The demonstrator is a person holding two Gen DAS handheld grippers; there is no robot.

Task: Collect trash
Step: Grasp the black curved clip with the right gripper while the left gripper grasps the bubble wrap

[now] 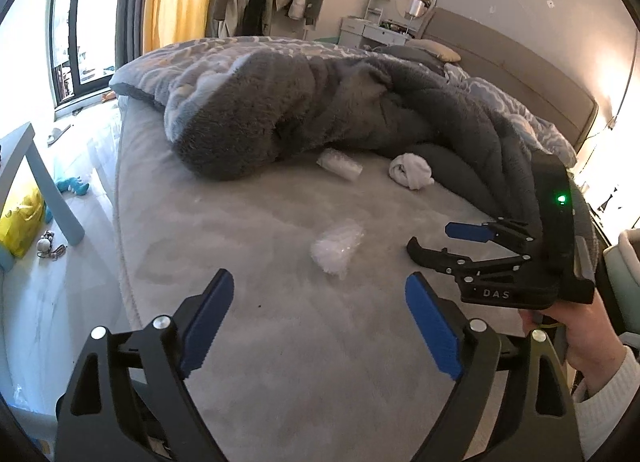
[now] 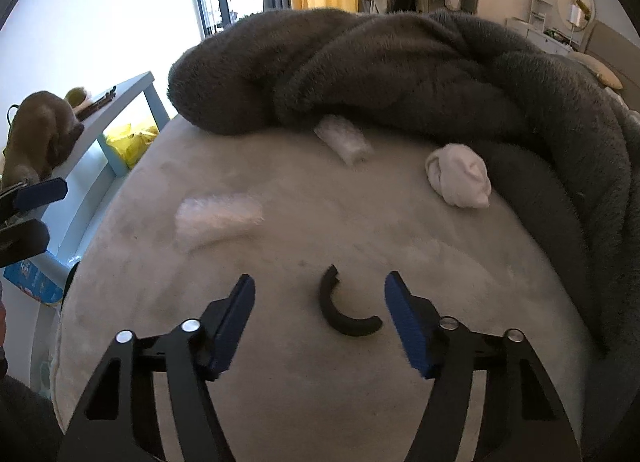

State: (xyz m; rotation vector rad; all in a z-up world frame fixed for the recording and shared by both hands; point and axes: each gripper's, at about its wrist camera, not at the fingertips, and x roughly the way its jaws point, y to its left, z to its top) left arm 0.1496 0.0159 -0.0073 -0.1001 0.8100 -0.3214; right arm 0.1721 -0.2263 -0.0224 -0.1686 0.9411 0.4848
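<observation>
Grey plush bed cover [image 2: 360, 246] carries the trash: a crumpled clear plastic wrapper [image 1: 337, 249] ahead of the left gripper [image 1: 318, 314], whose blue-padded jaws gape empty. Another clear plastic wrapper [image 2: 343, 138] touches the dark grey fleece blanket [image 2: 400, 73]. The right gripper [image 2: 320, 312] stands released around a black curved plastic piece [image 2: 344, 308], pads apart from it.

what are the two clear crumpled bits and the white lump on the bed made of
Nearer clear piece: probably thin plastic film, glossy, crinkled, see-through. Farther clear piece, at the blanket's edge: likely the same. White lump: seemingly soft matte fabric or tissue, in rounded folds.
</observation>
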